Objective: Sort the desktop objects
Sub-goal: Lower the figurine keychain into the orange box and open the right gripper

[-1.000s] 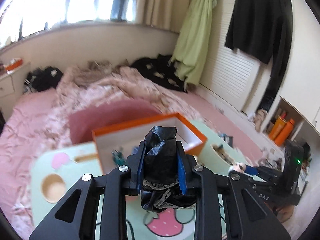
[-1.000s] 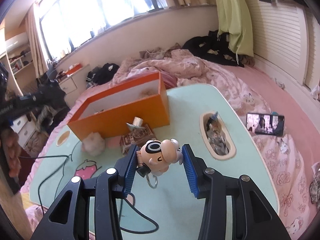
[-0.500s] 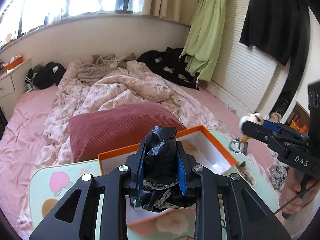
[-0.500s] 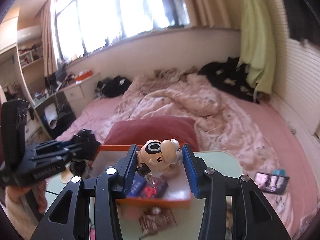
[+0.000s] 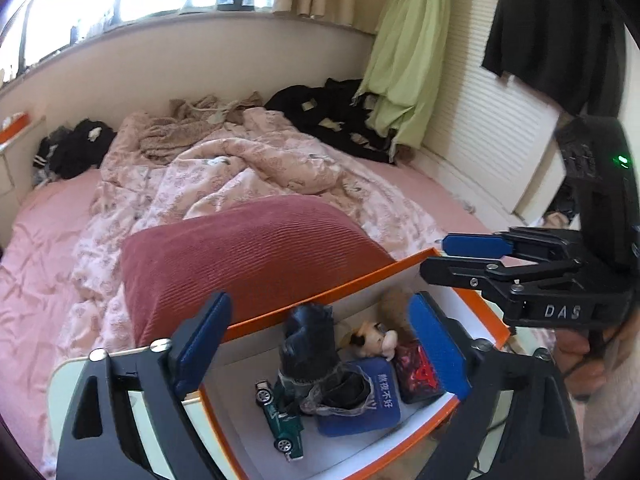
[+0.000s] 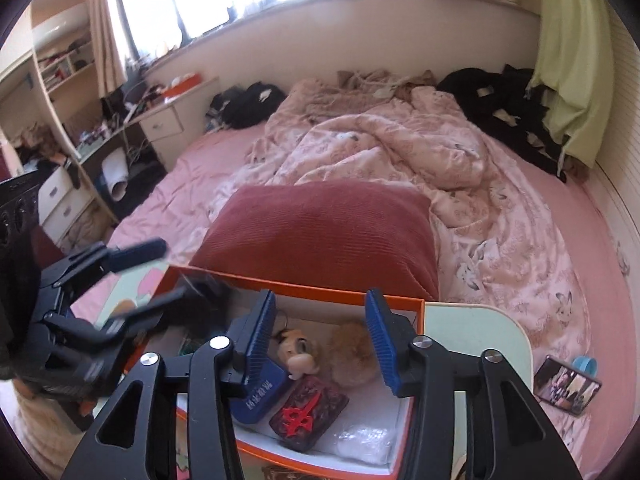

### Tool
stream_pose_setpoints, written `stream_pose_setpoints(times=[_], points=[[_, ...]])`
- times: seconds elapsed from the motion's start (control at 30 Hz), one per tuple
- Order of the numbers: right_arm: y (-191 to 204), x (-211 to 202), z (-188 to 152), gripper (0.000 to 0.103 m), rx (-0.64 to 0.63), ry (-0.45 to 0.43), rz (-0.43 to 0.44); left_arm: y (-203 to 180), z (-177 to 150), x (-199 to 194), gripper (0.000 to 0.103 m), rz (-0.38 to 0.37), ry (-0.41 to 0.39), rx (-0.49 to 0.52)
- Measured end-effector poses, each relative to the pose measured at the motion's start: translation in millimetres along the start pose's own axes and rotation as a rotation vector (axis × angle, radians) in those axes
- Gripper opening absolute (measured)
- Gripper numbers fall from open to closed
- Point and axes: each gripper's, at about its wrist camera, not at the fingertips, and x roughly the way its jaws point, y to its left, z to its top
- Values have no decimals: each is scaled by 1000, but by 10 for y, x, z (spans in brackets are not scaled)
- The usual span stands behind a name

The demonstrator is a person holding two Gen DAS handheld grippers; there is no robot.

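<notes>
The orange box [image 5: 360, 276] with a white inside sits under both grippers. My left gripper [image 5: 320, 344] is open, its jaws still widening. The black lace-trimmed bundle [image 5: 316, 360] lies loose in the box below them, on a blue pouch [image 5: 360, 400]. My right gripper [image 6: 320, 340] is opening too, and no pad touches the small big-headed toy figure [image 6: 296, 350], which rests on the box floor. In the left wrist view the right gripper [image 5: 476, 256] reaches over the box's right wall. In the right wrist view the left gripper [image 6: 176, 270] is blurred.
The box also holds a green toy car [image 5: 280, 416], a dark red pack [image 6: 308, 412], a fluffy brown ball [image 6: 352, 352] and a clear bag [image 6: 364, 440]. A red pillow [image 6: 320, 232] lies behind the box. A phone [image 6: 566, 386] rests beside the mint table [image 6: 480, 332].
Both grippers moved over the box. The left let go of the black bundle and the right let go of the toy figure. Both now lie inside the box.
</notes>
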Motion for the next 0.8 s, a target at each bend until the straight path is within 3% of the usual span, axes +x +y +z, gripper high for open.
stream_pose_setpoints(times=[0.1, 0.17, 0.2, 0.23, 0.3, 0.37, 0.47, 0.57, 0.7, 0.8], points=[[-76, 112, 60, 55, -11, 153, 70, 117, 8, 20, 90, -2, 18, -22], [-112, 155, 81, 53, -43, 257, 58, 245, 12, -53, 90, -24, -16, -76], [-114, 194, 85, 42, -83, 328, 27, 308, 6, -90, 90, -37, -29, -106], [-116, 227, 71, 22, -111, 376, 9, 361, 4, -107, 90, -46, -36, -127], [-89, 311, 19, 8, -200, 513, -10, 455, -10, -146, 90, -62, -49, -164], [-39, 427, -53, 8, -284, 652, 7, 519, -39, -183, 90, -71, -61, -188], [-85, 633, -141, 8, -224, 835, 1, 538, -74, -200, 90, -73, -70, -206], [-18, 791, -164, 14, -232, 928, -55, 514, -100, -229, 90, -81, -75, -203], [99, 928, -200, 30, -253, 1020, -114, 489, -127, -279, 90, -95, -86, -194], [178, 1090, -260, 33, -304, 1063, -210, 472, -145, -310, 90, -111, -95, -196]])
